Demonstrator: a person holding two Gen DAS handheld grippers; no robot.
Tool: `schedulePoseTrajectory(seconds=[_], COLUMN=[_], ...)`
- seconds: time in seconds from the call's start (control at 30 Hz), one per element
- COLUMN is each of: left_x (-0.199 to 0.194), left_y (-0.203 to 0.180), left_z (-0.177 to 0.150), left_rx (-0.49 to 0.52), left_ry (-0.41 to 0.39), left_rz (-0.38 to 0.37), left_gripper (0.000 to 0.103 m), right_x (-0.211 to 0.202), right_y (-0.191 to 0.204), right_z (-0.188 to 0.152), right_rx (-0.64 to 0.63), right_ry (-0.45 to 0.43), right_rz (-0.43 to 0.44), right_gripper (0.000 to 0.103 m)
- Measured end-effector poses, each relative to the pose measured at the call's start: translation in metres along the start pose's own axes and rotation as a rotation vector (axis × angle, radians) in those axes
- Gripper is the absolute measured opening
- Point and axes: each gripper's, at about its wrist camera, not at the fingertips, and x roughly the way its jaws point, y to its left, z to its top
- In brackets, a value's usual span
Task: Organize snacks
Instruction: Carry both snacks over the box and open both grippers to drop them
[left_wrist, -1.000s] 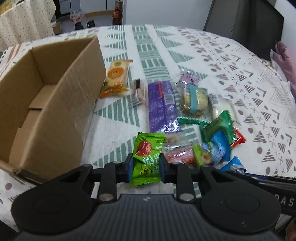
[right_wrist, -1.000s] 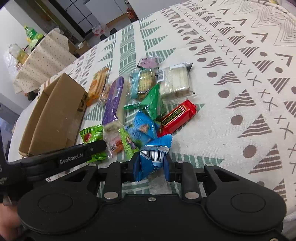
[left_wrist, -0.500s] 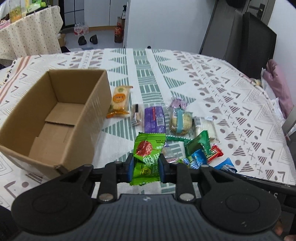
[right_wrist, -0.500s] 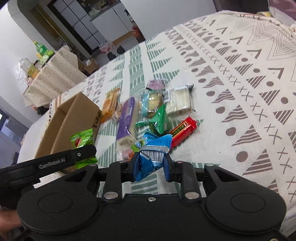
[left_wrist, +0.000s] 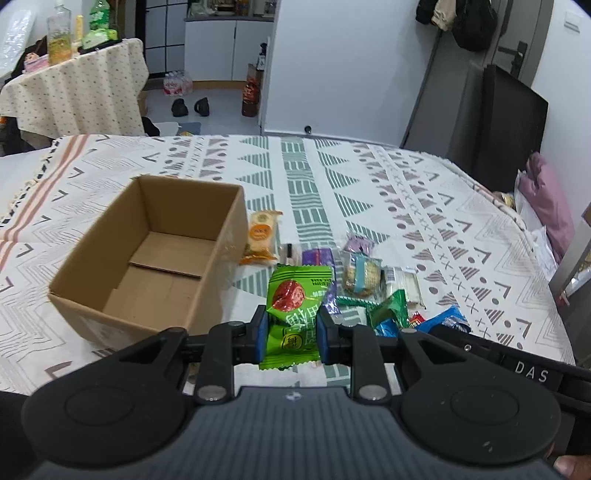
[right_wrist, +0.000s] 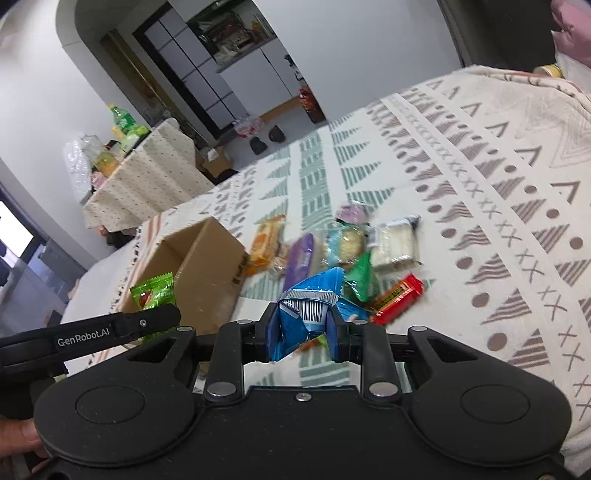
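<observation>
Two claws are up over a desk (left_wrist: 424, 229) spread with a patterned cloth, each one gripping a snack. Largest on the cloth is an open cardboard box (left_wrist: 147, 254), standing upright on the left side with nothing visible inside it. Just right of the box lies a loose heap of snacks: an orange cracker pack (left_wrist: 261, 238) nearest the box wall, then a purple bar (left_wrist: 317, 255), a round biscuit in clear wrap with a blue band (left_wrist: 361, 275), a pale wafer pack (right_wrist: 394, 244), a dark green pouch (left_wrist: 388, 308) and a red bar (right_wrist: 397, 298) at the near edge of the heap.

Left claw (left_wrist: 290, 332) is clenched on a bright green packet (left_wrist: 295, 310) printed with a red fruit, held upright off the cloth, in front of the heap and just right of the box's near corner. In the right wrist view that same green packet shows against the box side.

Right claw (right_wrist: 303, 334) is clamped on a crumpled blue packet (right_wrist: 308, 314) with a barcode facing the camera, held clear of the cloth on the near side of the heap.
</observation>
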Motion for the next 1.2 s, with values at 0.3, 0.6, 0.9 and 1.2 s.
schedulePoseTrajectory(seconds=[0.3, 0.6, 0.9, 1.2], left_x=[-0.017, -0.016, -0.002, 0.026], left_y=[0.026, 0.066, 0.114, 0.153], left_z=[0.007, 0.021, 0.035, 0.041], left_rx=[-0.047, -0.109, -0.181, -0.224], left_ry=[-0.041, -0.049, -0.044, -0.004], left_rz=[0.012, 0.035, 0.06, 0.077], left_gripper=[0.025, 0.025, 0.025, 0.026], right_x=[0.002, 0.025, 0.053, 0.092], right_y=[0.032, 0.069, 0.11, 0.147], right_z=[0.008, 0.012, 0.021, 0.022], right_rx=[-0.047, -0.075, -0.111, -0.143], right_ry=[-0.02, -0.006, 0.017, 0.045], right_rz=[0.053, 0.094, 0.127, 0.141], right_gripper=[0.026, 0.026, 0.026, 0.026])
